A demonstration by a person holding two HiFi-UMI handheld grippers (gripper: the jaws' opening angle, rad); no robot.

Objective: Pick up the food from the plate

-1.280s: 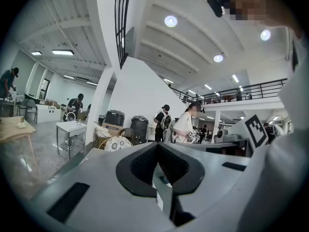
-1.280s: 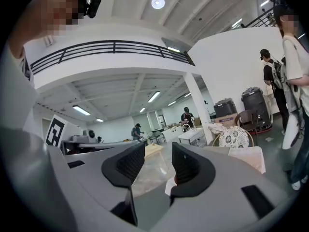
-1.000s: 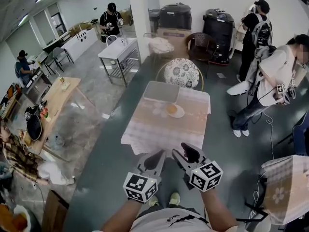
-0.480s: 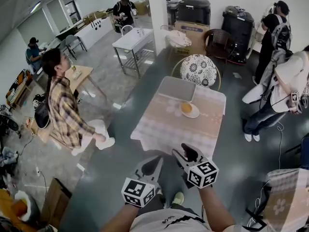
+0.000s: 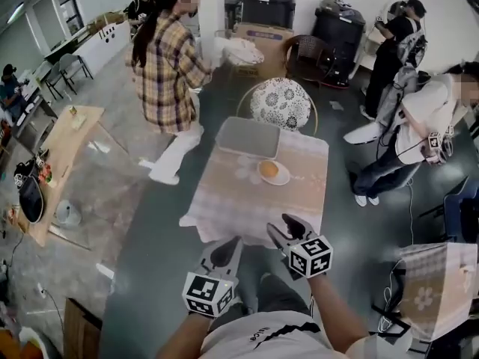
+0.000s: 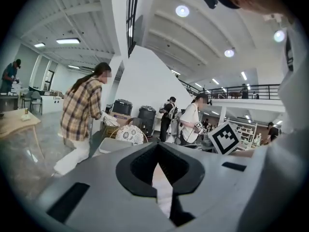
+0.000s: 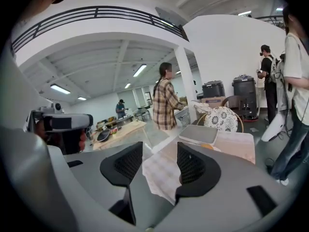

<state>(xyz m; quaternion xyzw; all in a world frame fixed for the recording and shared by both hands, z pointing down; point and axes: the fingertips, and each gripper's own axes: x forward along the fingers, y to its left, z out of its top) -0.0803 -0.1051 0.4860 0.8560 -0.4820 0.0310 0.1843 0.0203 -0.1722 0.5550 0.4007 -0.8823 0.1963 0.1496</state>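
Both grippers hang low in front of us, short of the near edge of the table (image 5: 224, 208), and neither one touches anything. Our left gripper (image 5: 224, 251) has its jaws pressed together with nothing caught in them. Our right gripper (image 5: 288, 229) is spreading its jaws, and only the checked tablecloth (image 5: 299, 200) shows through the gap, well beyond the pads.

From the head view we see the food (image 5: 269, 170) on a small white plate (image 5: 283, 179) on the far half of the table, towards its right side and just beside the near right corner of a grey tray (image 5: 247, 137). It reads as a round, golden-brown piece. We cannot make out a long axis or any direction in which it points.

Our right gripper view catches the food (image 7: 206, 146) only as a thin orange sliver above its right jaw, below the tray (image 7: 199, 134). Our left gripper view shows the tray (image 6: 113, 144) but not the food, which the gripper's own body covers.
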